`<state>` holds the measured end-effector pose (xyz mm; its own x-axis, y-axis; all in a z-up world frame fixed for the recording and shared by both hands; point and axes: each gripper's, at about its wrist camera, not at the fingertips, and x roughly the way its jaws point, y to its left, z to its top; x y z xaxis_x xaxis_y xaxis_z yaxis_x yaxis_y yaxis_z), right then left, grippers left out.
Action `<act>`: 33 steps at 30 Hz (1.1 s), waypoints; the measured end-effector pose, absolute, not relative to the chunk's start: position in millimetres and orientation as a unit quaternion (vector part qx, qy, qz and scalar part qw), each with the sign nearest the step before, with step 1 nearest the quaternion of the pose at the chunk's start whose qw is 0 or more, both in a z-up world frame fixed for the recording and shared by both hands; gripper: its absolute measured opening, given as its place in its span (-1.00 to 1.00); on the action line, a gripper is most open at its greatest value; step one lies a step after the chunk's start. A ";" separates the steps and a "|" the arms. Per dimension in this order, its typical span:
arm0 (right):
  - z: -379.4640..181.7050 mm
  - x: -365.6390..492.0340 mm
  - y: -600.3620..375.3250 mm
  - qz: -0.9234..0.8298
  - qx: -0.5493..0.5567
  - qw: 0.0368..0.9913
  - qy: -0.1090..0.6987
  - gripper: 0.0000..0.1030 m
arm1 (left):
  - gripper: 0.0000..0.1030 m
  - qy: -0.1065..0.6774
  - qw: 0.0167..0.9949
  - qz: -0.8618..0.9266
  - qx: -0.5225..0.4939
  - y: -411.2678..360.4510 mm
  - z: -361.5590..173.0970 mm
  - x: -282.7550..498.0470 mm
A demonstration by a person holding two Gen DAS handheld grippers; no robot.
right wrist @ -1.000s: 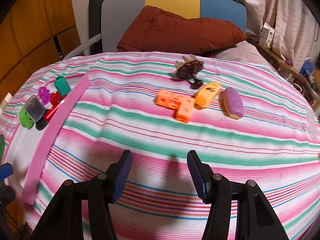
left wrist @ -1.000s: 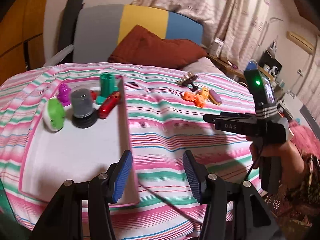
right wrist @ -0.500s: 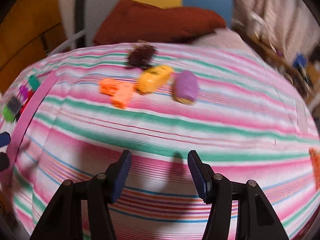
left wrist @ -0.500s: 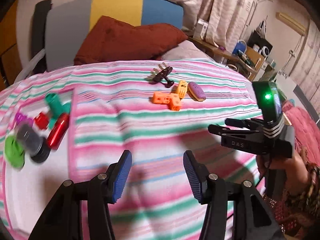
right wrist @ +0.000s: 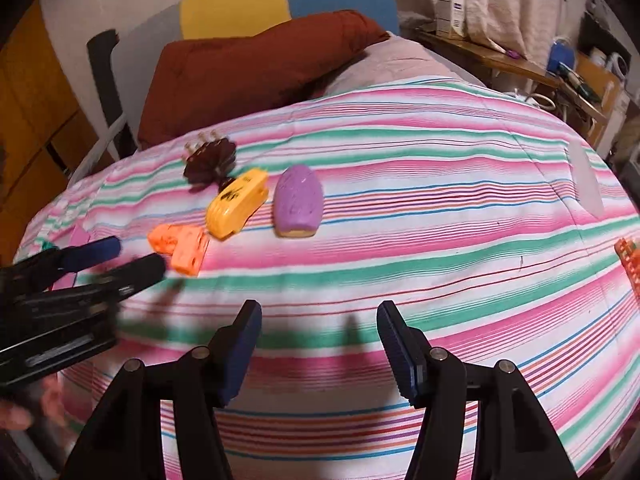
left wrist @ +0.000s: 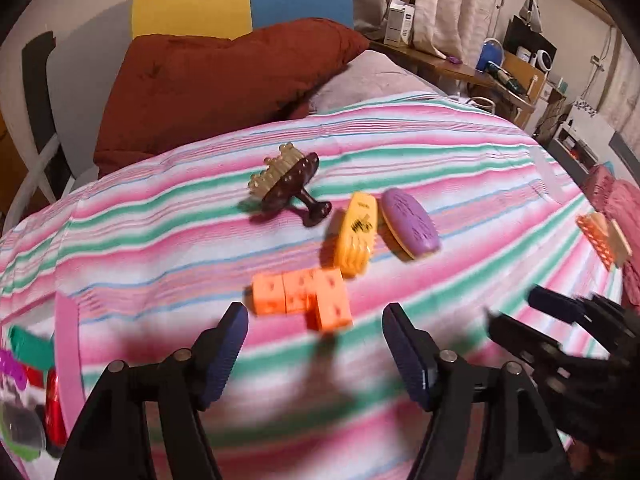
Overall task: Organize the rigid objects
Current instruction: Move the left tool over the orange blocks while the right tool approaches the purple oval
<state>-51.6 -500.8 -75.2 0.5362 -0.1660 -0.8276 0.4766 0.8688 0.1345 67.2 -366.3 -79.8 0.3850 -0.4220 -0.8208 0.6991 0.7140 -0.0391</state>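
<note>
On the striped bedspread lie an orange block piece [left wrist: 304, 294], a yellow toy [left wrist: 357, 236], a purple oval [left wrist: 410, 222] and a dark brown comb-like toy [left wrist: 290, 184]. My left gripper [left wrist: 316, 356] is open and empty, just in front of the orange blocks. My right gripper [right wrist: 318, 346] is open and empty, nearer than the purple oval [right wrist: 299, 202] and the yellow toy [right wrist: 236, 202]. The orange blocks [right wrist: 180, 246] lie beside the left gripper's fingers [right wrist: 104, 249] in the right wrist view.
A white tray with a pink rim [left wrist: 66, 344] at the left holds a red toy [left wrist: 54, 408], a green one [left wrist: 28, 346] and others. A dark red pillow [left wrist: 216, 80] lies behind. An orange object [left wrist: 596, 236] sits at the right bed edge.
Both grippers moved forward and right toward the loose toys. The left gripper swung from the tray to the orange blocks. Both stayed open.
</note>
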 end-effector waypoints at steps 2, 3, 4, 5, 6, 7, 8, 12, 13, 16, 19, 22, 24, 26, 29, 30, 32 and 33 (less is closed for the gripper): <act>-75.4 -54.0 -504.7 -0.188 0.190 0.856 0.442 0.20 | 0.41 0.438 0.819 -0.331 0.164 -372.6 -88.0 72.9; -75.3 -54.6 -506.3 -0.187 0.197 0.855 0.442 0.20 | 0.48 0.440 0.820 -0.327 0.164 -374.3 -91.7 75.1; -75.6 -54.8 -507.9 -0.187 0.204 0.853 0.442 0.20 | 0.51 0.442 0.820 -0.324 0.165 -375.7 -96.0 76.5; -76.2 -53.9 -508.2 -0.186 0.208 0.853 0.442 0.20 | 0.52 0.443 0.820 -0.322 0.168 -377.2 -99.2 76.9; -76.2 -54.0 -508.6 -0.185 0.212 0.852 0.441 0.20 | 0.52 0.444 0.820 -0.318 0.172 -378.2 -103.2 77.2; -76.0 -54.0 -508.9 -0.184 0.214 0.852 0.441 0.20 | 0.52 0.445 0.820 -0.313 0.177 -378.5 -106.7 77.4; -75.7 -54.0 -508.7 -0.184 0.214 0.852 0.441 0.20 | 0.52 0.446 0.820 -0.308 0.180 -379.0 -110.9 77.8; -75.1 -53.9 -508.0 -0.183 0.213 0.853 0.440 0.20 | 0.44 0.437 0.830 -0.313 0.151 -374.3 -114.8 78.8; -75.4 -53.9 -508.3 -0.183 0.214 0.853 0.440 0.20 | 0.37 0.436 0.831 -0.318 0.138 -371.9 -114.4 79.4; -77.7 -53.7 -509.7 -0.187 0.215 0.850 0.443 0.20 | 0.19 0.427 0.836 -0.319 0.130 -368.6 -113.6 80.1; -79.7 -53.4 -510.1 -0.188 0.214 0.849 0.446 0.20 | 0.19 0.413 0.839 -0.324 0.142 -364.0 -114.6 73.2; -82.5 -51.9 -509.4 -0.188 0.208 0.849 0.448 0.20 | 0.18 0.400 0.844 -0.325 0.149 -356.6 -113.8 63.5; -85.0 -50.9 -508.6 -0.187 0.208 0.849 0.449 0.20 | 0.18 0.393 0.847 -0.326 0.147 -350.4 -114.2 56.5; -87.5 -49.6 -506.7 -0.180 0.210 0.850 0.448 0.20 | 0.18 0.387 0.850 -0.325 0.147 -344.4 -115.3 50.9; -88.5 -44.7 -503.8 -0.173 0.205 0.859 0.436 0.20 | 0.18 0.382 0.853 -0.326 0.144 -336.8 -116.6 44.8; -88.6 -42.3 -503.4 -0.173 0.201 0.862 0.431 0.20 | 0.18 0.382 0.853 -0.326 0.142 -334.7 -116.6 43.9; -89.6 -33.3 -504.1 -0.173 0.187 0.867 0.428 0.20 | 0.18 0.382 0.852 -0.330 0.137 -330.0 -116.8 42.6; -90.0 -27.8 -505.4 -0.175 0.182 0.868 0.428 0.20 | 0.18 0.382 0.852 -0.331 0.137 -328.9 -116.8 42.0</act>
